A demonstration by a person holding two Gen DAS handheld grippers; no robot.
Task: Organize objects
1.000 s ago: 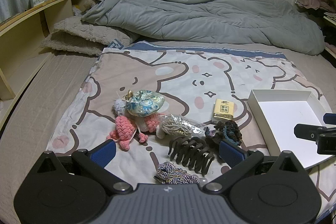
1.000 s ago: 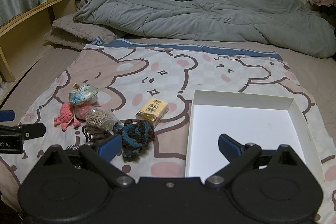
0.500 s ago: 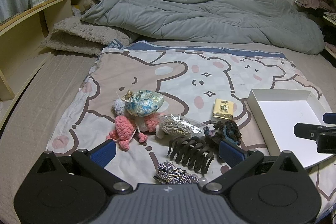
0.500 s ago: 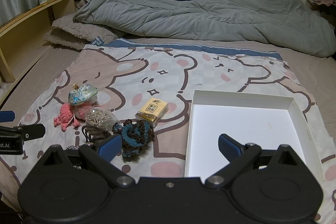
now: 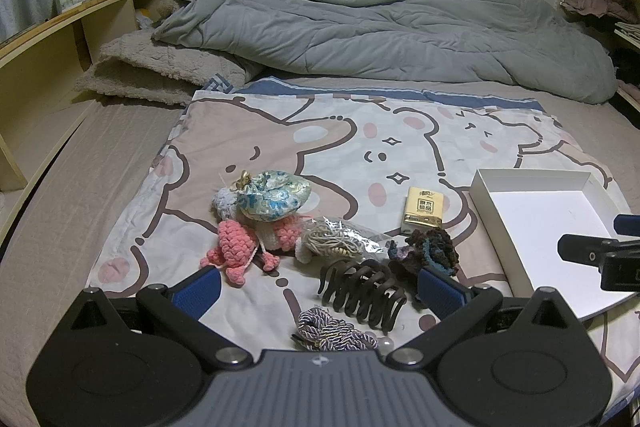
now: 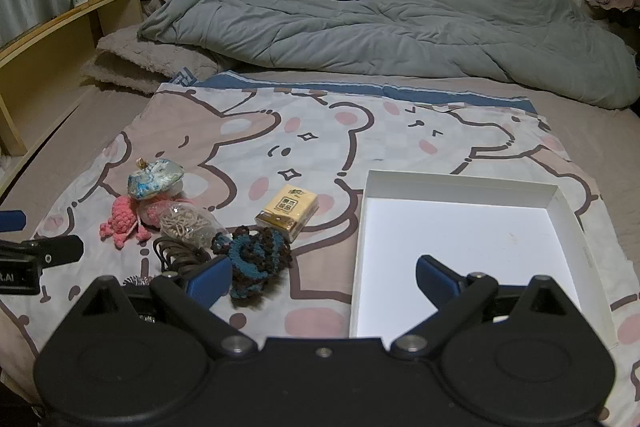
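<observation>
Since the white box (image 6: 464,183) holds nothing, I judge sorting hasn't started — the pile sits left of the box on the cartoon sheet (image 5: 340,147): tissue pack (image 5: 424,211) nearest it, then scrunchie (image 5: 428,251), hair claw (image 5: 360,291), pink crochet toy (image 5: 236,247). Next move, I reckon: left gripper (image 5: 318,287) drops onto the hair claw, just ahead of it. Both claws wide, holding nothing — right gripper (image 6: 324,277) hangs over the box's near left edge.
</observation>
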